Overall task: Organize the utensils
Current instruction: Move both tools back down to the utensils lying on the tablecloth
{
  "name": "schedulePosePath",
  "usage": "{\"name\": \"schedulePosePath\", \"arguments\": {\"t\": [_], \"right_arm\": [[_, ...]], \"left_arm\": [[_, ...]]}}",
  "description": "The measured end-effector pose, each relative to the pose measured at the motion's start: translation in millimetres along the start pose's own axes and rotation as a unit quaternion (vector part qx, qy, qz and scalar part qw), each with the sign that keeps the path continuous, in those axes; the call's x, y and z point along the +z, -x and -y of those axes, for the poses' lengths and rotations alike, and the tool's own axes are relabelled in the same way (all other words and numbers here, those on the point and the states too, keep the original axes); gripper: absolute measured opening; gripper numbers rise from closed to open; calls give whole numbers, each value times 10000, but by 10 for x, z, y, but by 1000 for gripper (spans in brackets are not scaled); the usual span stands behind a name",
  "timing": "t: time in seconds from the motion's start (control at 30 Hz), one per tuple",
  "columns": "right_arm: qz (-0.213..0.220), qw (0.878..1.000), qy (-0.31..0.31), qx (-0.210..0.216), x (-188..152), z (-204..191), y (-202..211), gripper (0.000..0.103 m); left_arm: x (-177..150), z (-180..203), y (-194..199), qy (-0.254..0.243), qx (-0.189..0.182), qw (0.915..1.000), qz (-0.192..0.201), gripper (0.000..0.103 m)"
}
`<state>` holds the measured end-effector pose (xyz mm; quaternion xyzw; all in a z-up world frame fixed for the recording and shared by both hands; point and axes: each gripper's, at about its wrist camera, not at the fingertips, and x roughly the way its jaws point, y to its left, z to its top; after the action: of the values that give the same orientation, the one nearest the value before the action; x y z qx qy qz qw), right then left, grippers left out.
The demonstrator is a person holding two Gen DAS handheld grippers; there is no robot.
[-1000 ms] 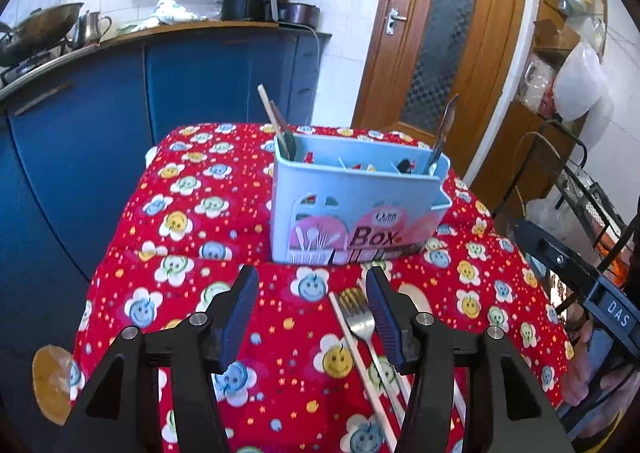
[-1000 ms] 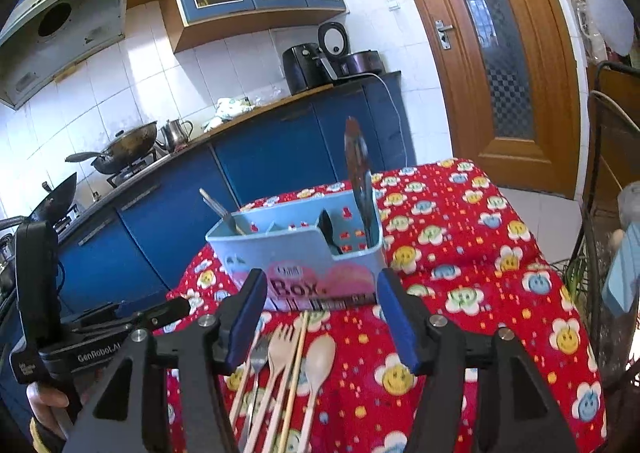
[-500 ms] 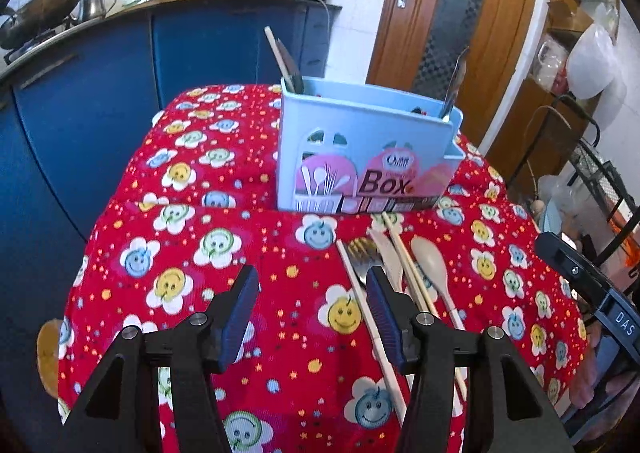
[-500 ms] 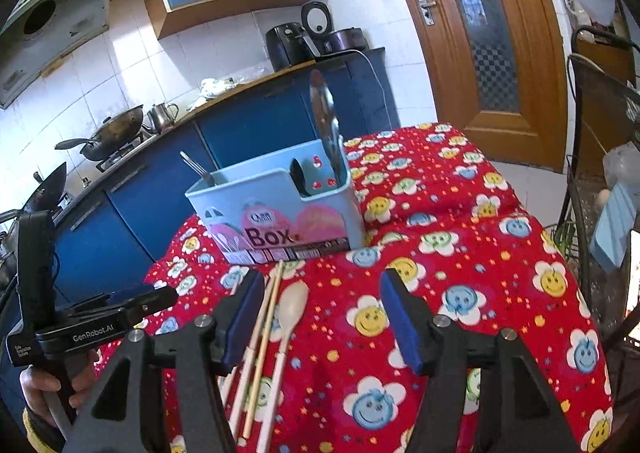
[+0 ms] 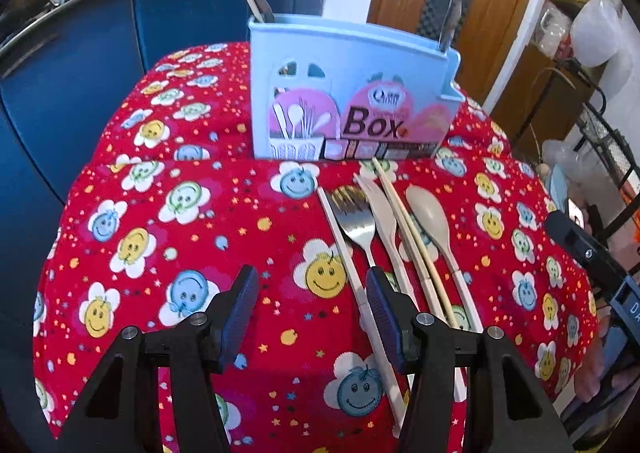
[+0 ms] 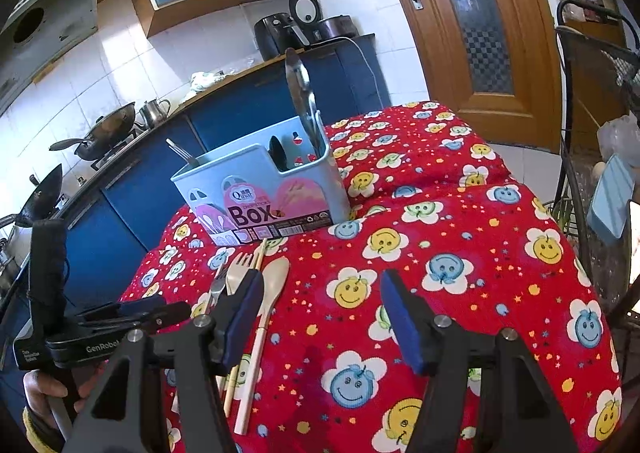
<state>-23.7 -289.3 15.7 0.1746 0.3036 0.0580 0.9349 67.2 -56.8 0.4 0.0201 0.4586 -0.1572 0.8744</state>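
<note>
A light blue utensil box [image 5: 352, 93] stands on the red smiley tablecloth [image 5: 180, 221] and holds a few upright utensils; it also shows in the right wrist view [image 6: 264, 193]. In front of it lie a metal fork [image 5: 356, 217], a beige fork [image 5: 380, 209], chopsticks [image 5: 404, 221] and a beige spoon [image 5: 430, 213]. The spoon [image 6: 272, 285] and beige fork [image 6: 236, 273] show in the right wrist view. My left gripper [image 5: 312, 305] is open and empty, above the cloth just left of the utensil handles. My right gripper [image 6: 320, 309] is open and empty, right of the spoon.
Blue kitchen cabinets [image 5: 80, 65] run behind and left of the table. A wooden door [image 6: 472, 33] is at the back right. A metal rack [image 6: 592, 93] stands by the table's right side. The other gripper's body [image 6: 100, 329] sits at lower left in the right wrist view.
Both grippers have pulled back and risen from the box, so the row of utensils on the cloth shows in full. Both stay open and empty.
</note>
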Motion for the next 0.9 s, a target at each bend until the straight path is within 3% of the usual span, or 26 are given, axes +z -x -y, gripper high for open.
{"name": "schedulePosePath", "arguments": {"t": [0.4,0.63,0.9], "right_arm": [[-5,9997,-215,66,-55,183,2,64],[-8,9995,-314,86,-73,245,11,64],[-30,9994,-334,103,-96,253,13,64]], "left_arm": [[5,14,-161,77,-29,9995,-305,57],[132,114,-241,-185,-240,9966,-770,30],[211,121,-288,-231,-297,9911,-1276,25]]}}
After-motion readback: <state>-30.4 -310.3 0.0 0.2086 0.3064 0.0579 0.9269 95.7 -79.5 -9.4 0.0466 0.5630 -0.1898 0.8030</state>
